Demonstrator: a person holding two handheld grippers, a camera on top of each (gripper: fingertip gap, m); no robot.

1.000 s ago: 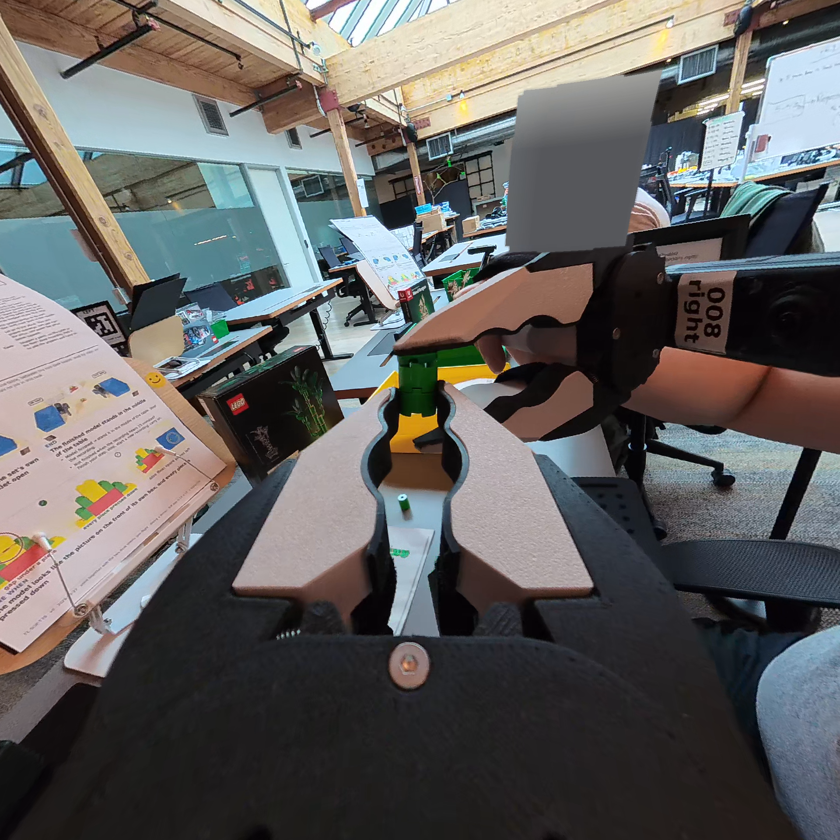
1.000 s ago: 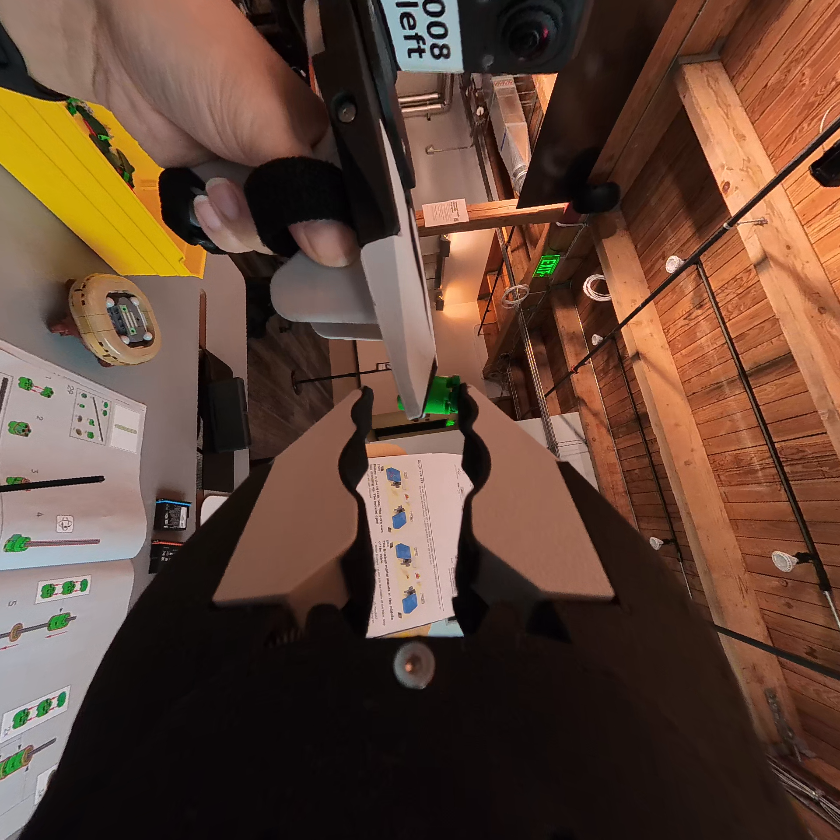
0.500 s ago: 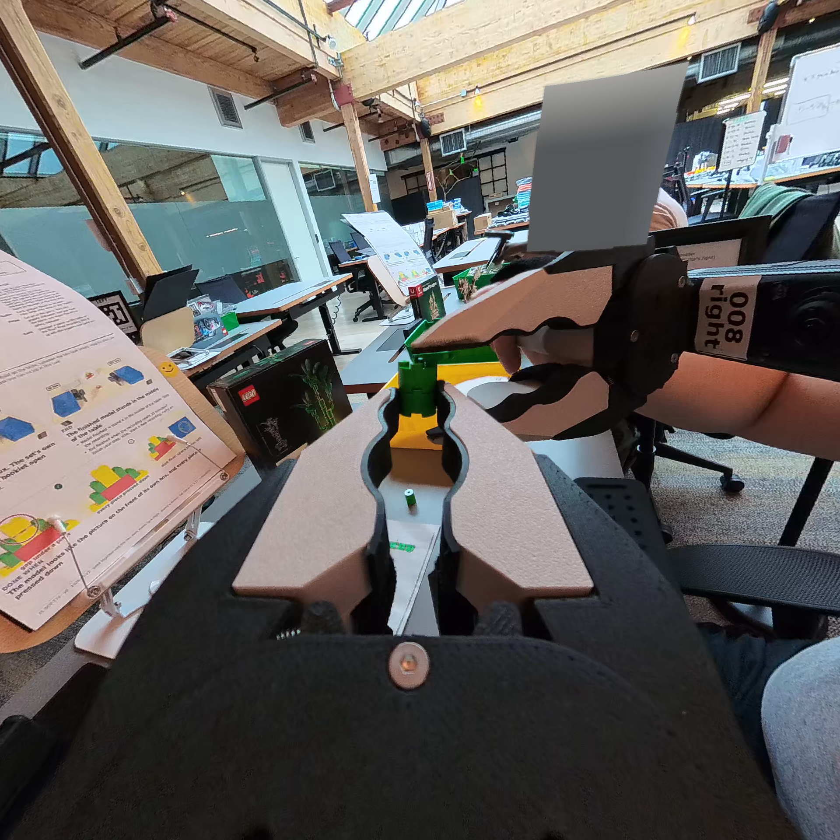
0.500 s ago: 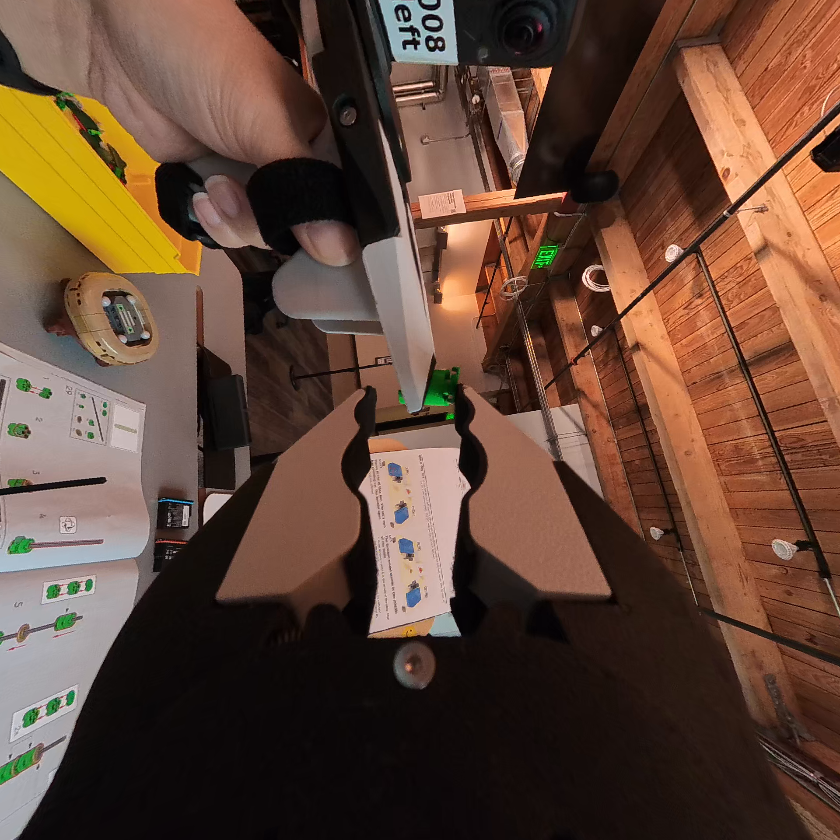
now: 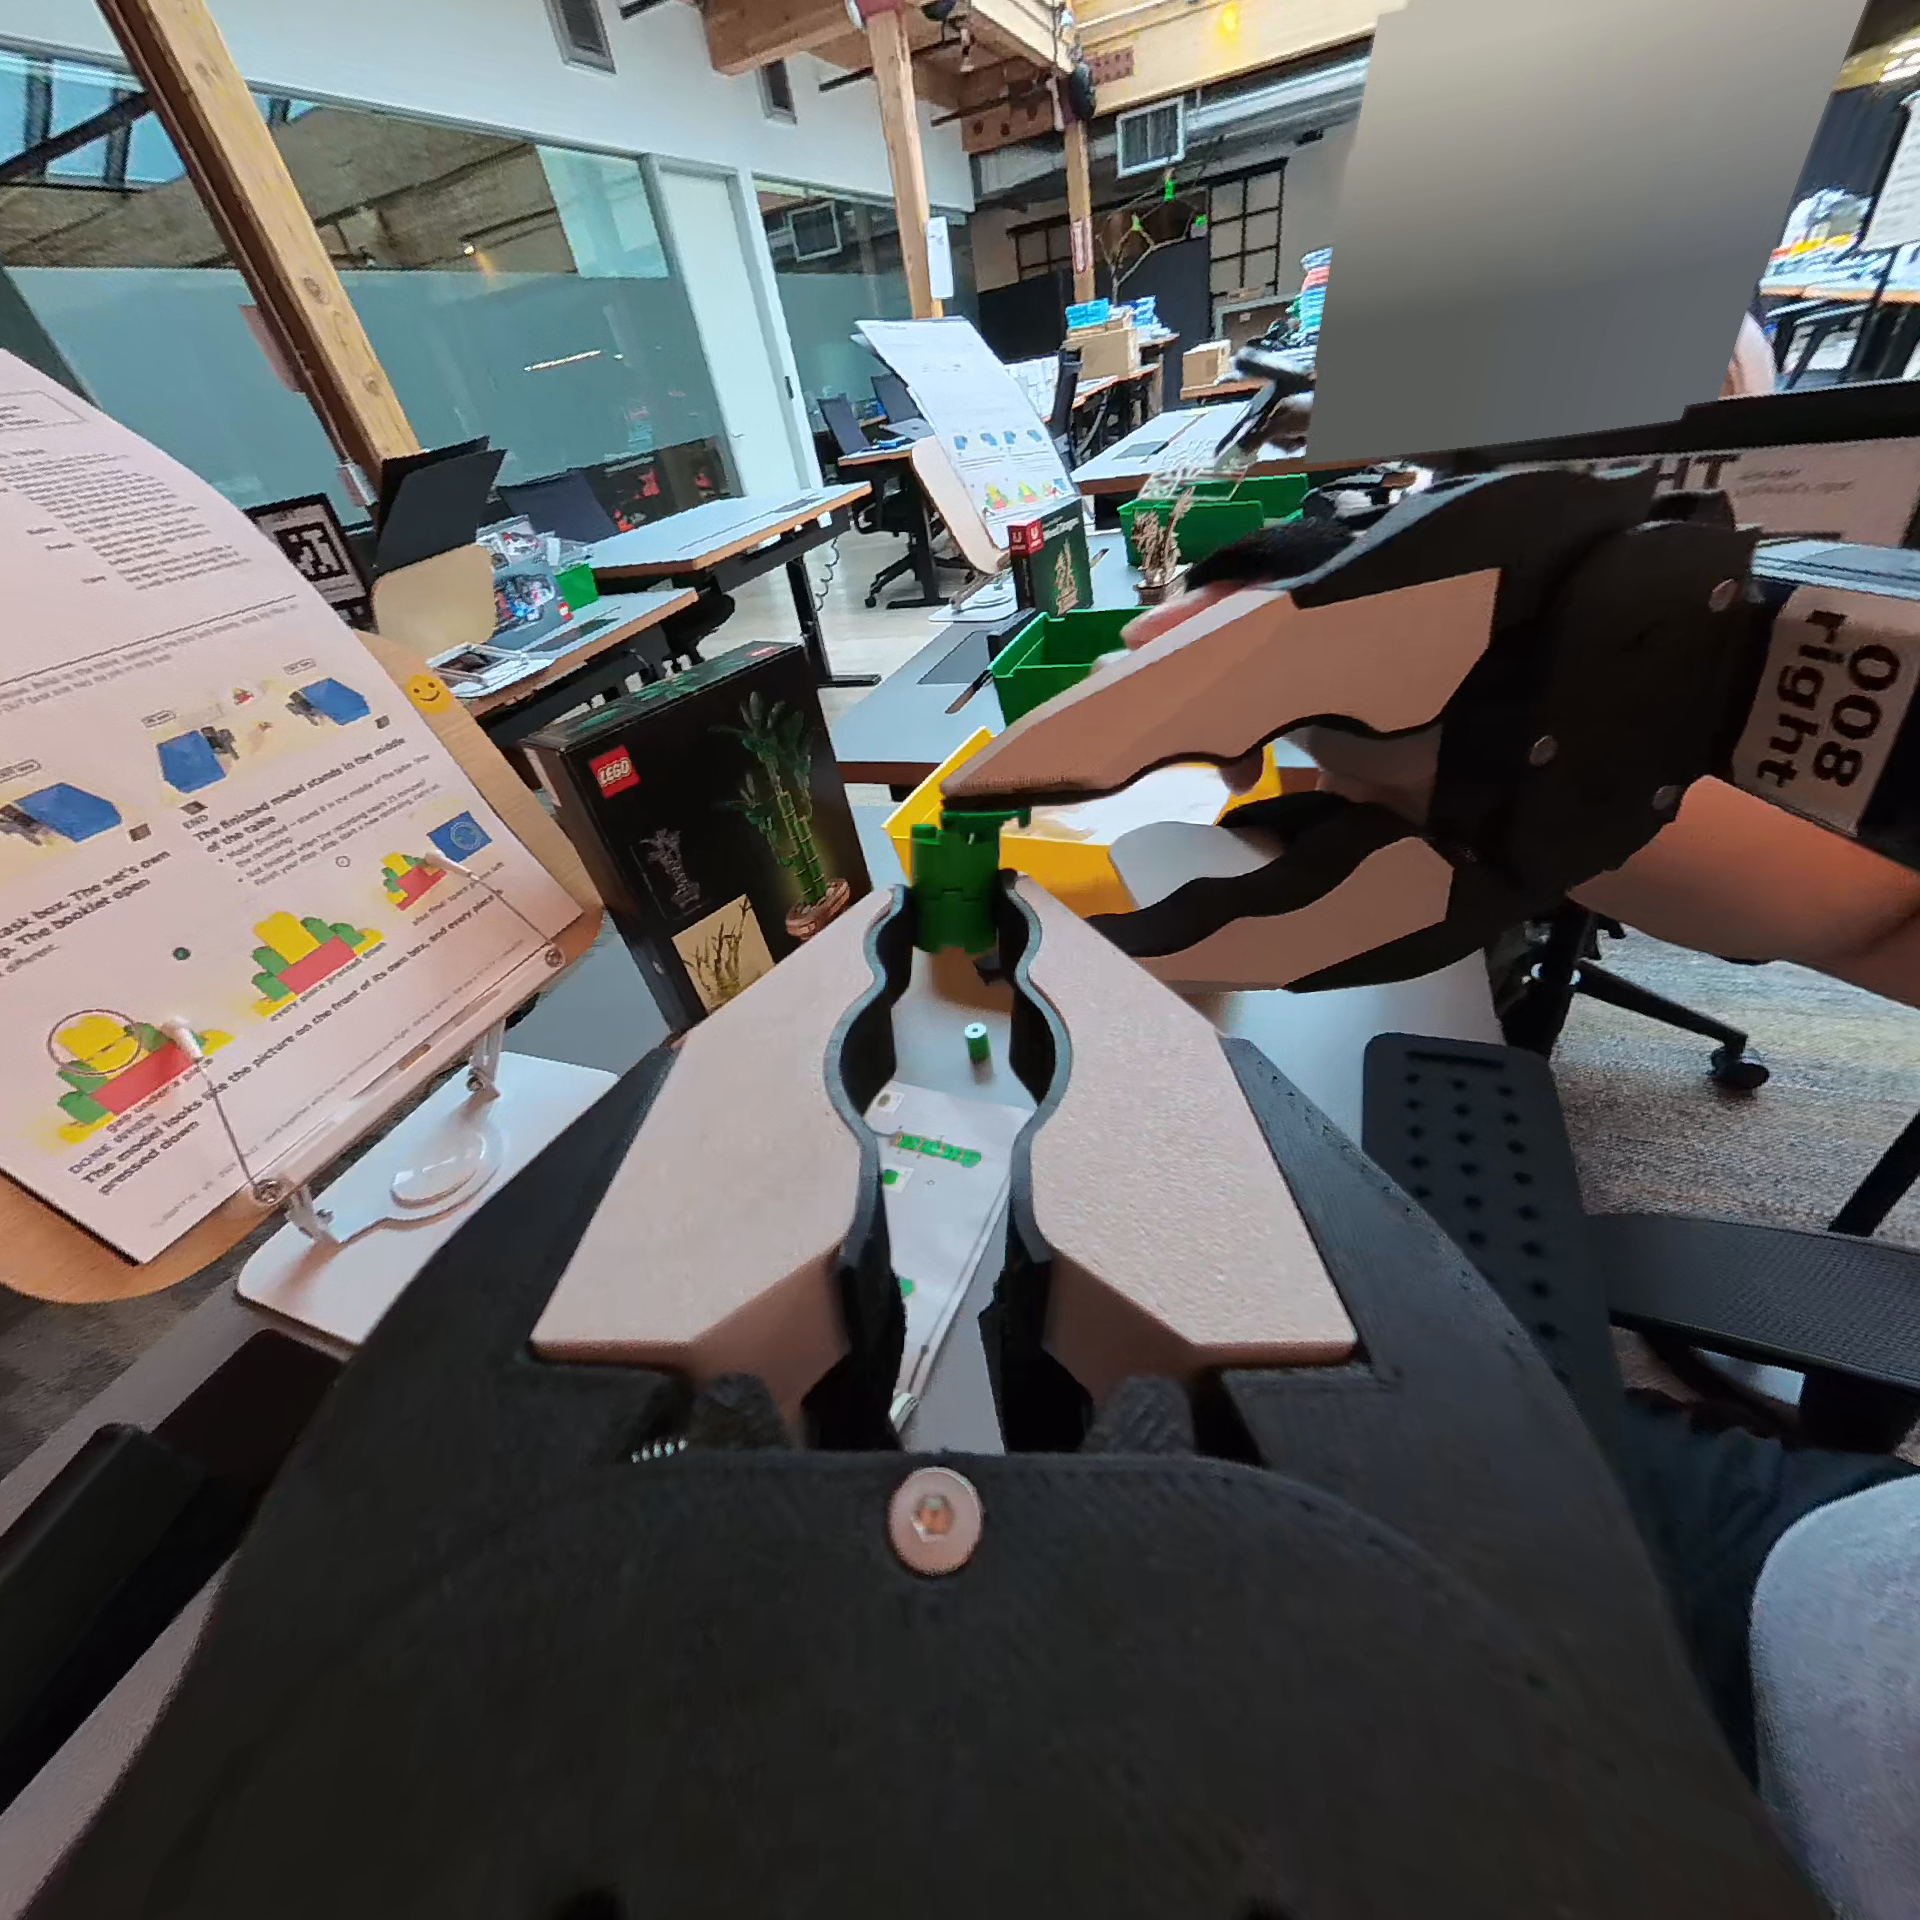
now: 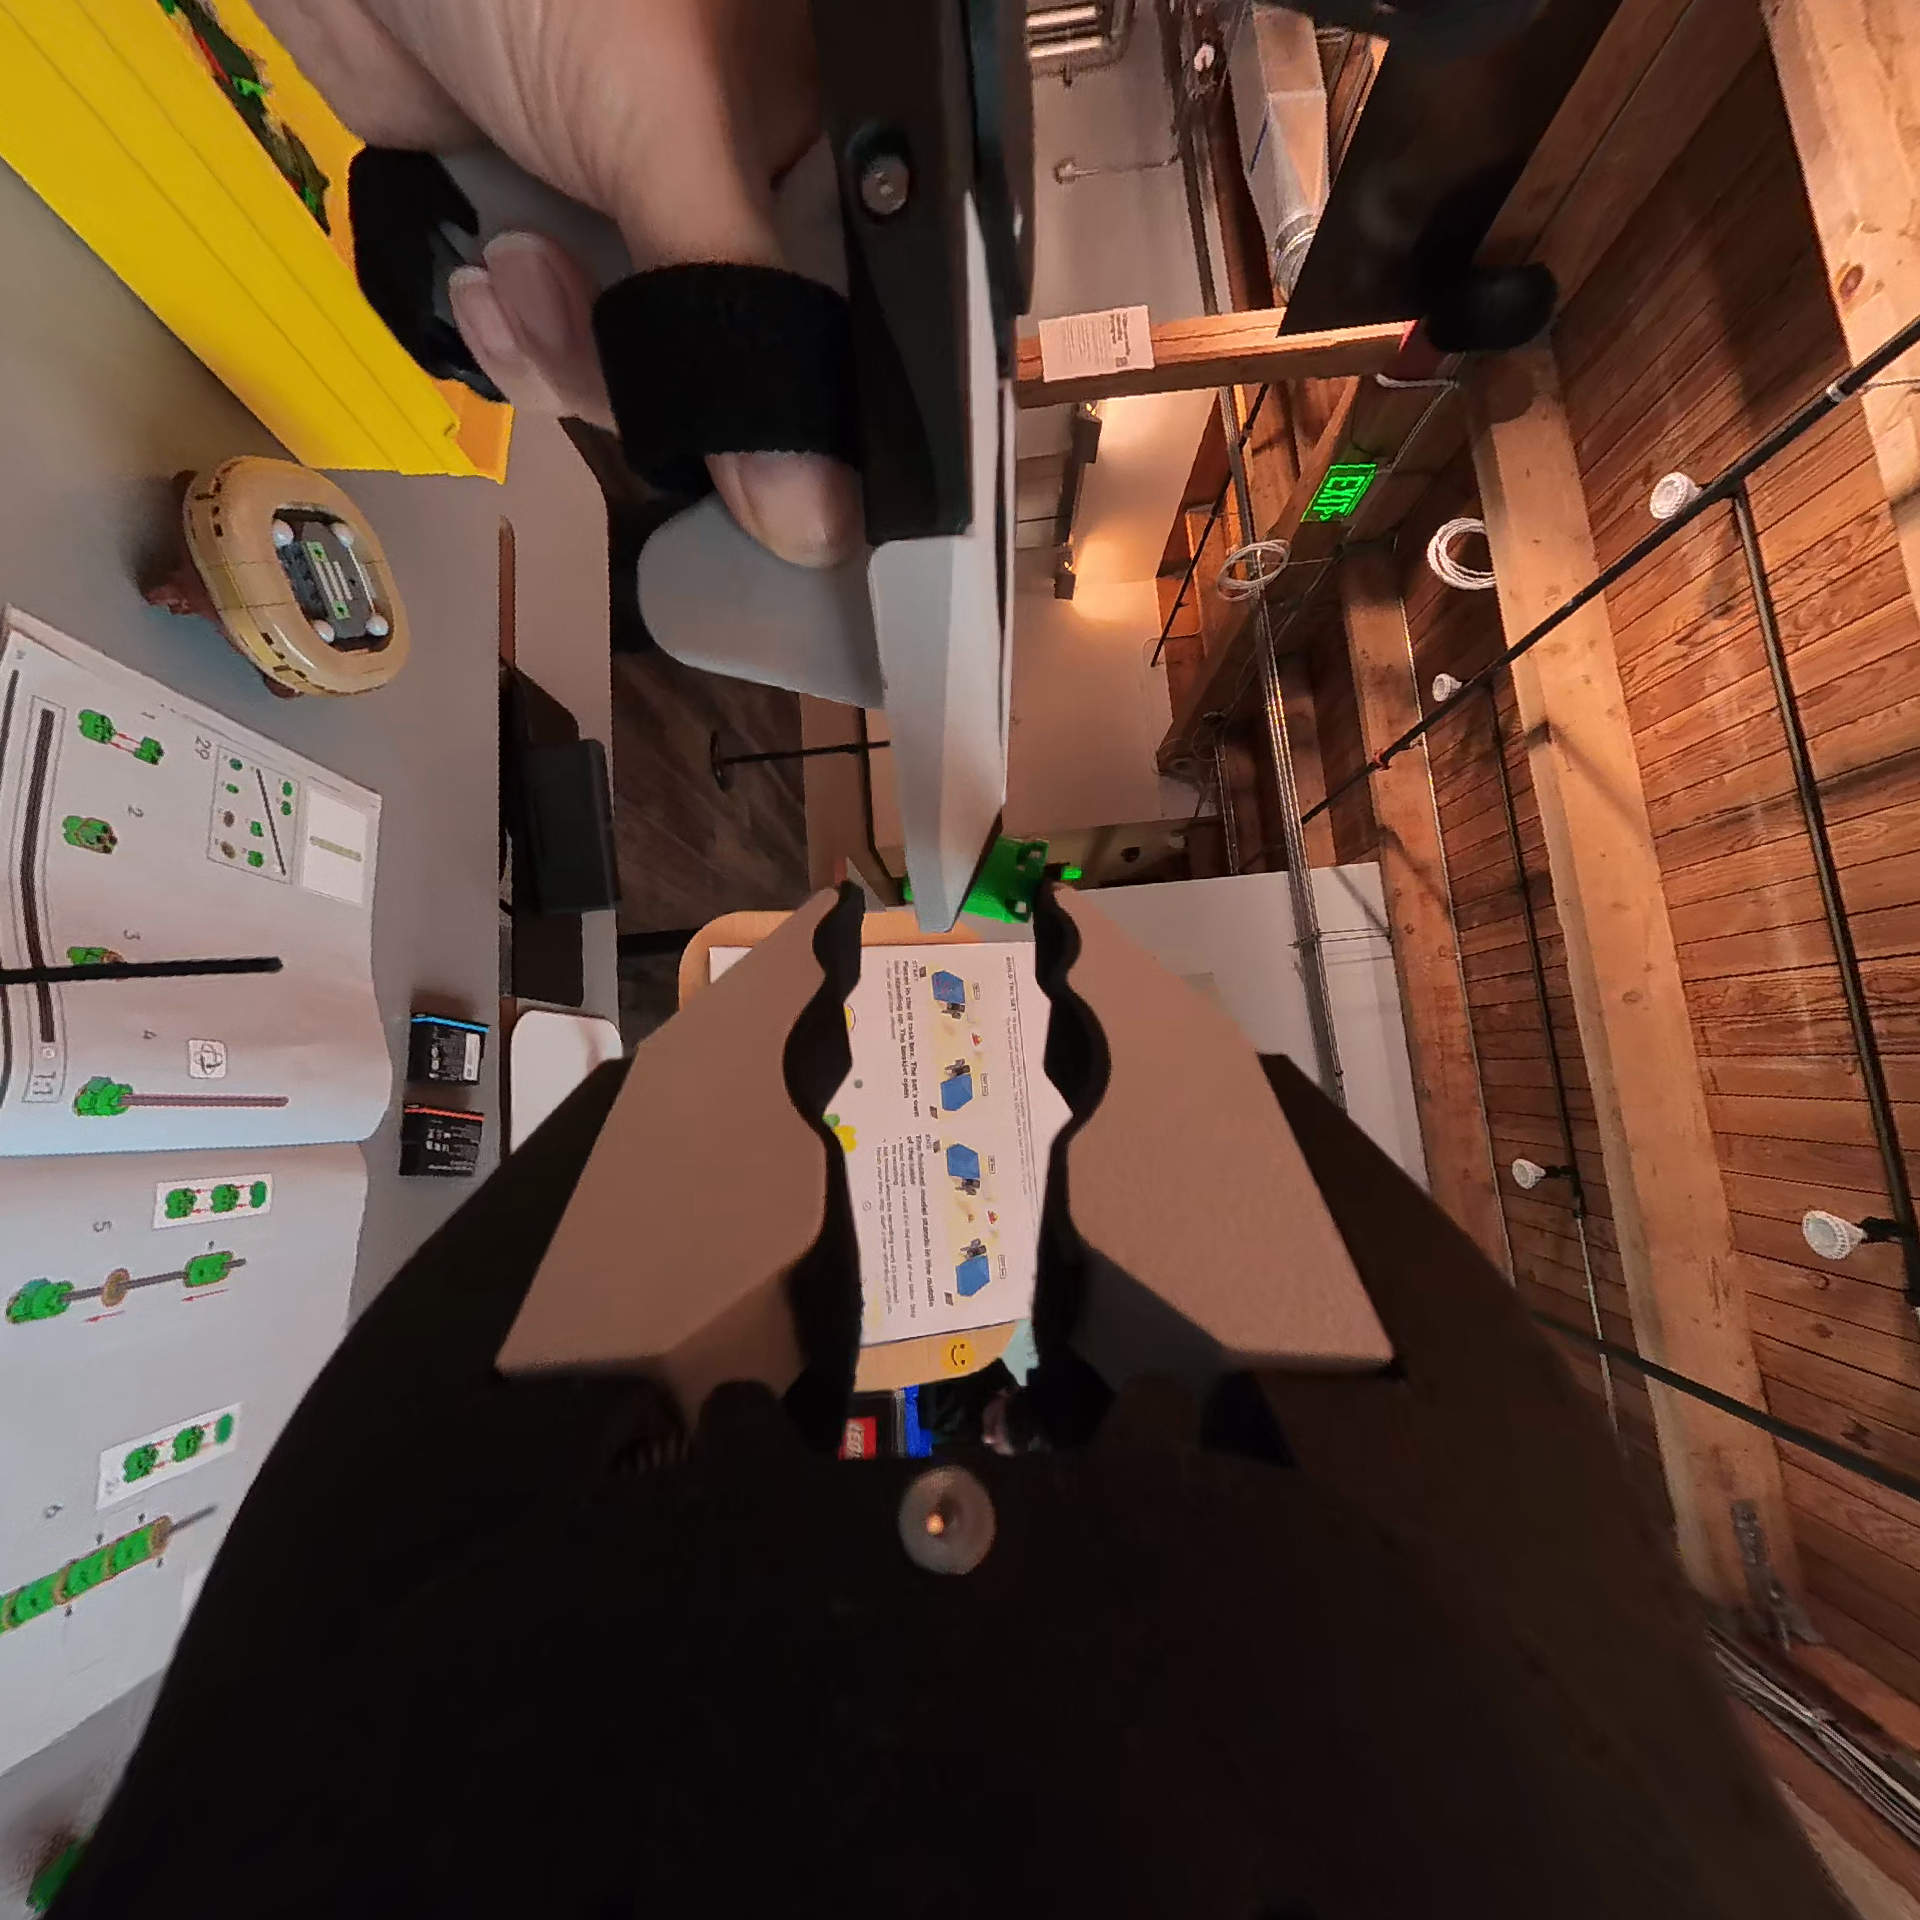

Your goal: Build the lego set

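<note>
The green piece [image 5: 954, 883] is partly hidden between the left gripper [image 5: 956, 925] fingertips; the yellow bin [image 6: 208, 239] is cut by the upper left edge

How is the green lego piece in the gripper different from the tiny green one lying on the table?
The green lego stack is pinched between the left gripper fingertips, up off the table; the tiny green piece lies loose on the grey table, touching neither gripper. The stack looks bigger and blocky, made of several parts; the tiny one is a single small cylinder. The right gripper has its top finger on the stack, not on the tiny piece. Both are bright green.
</note>
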